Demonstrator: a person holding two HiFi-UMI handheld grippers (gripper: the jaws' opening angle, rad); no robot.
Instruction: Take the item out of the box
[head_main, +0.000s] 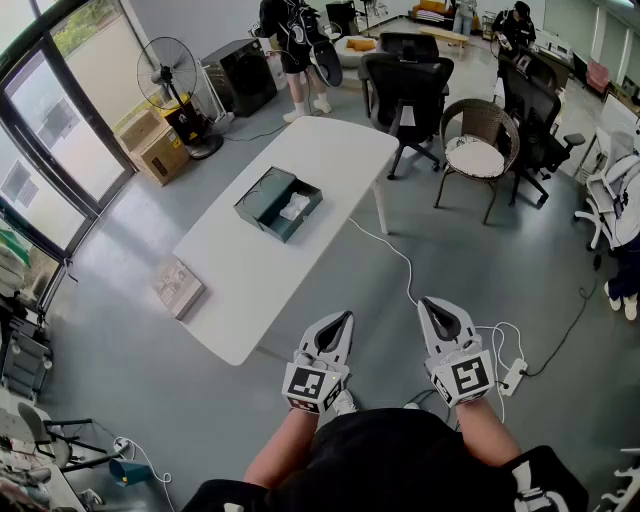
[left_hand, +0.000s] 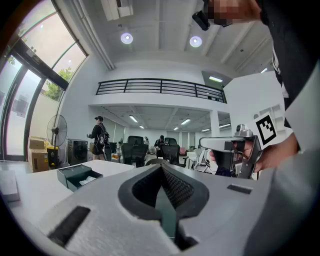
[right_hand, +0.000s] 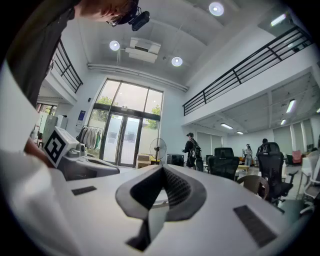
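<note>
While left hand-held gripper (head_main: 343, 320), right hand-held gripper (head_main: 435, 308) hang closed, box (head_main: 258, 222) inside table (head_main: 330, 150) edges

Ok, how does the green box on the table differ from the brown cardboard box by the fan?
The green box lies open on the white table with a white item inside; the cardboard box sits on the floor and looks closed. The green box is dark and shallow, the cardboard box tan and taller. Both are rectangular.
</note>
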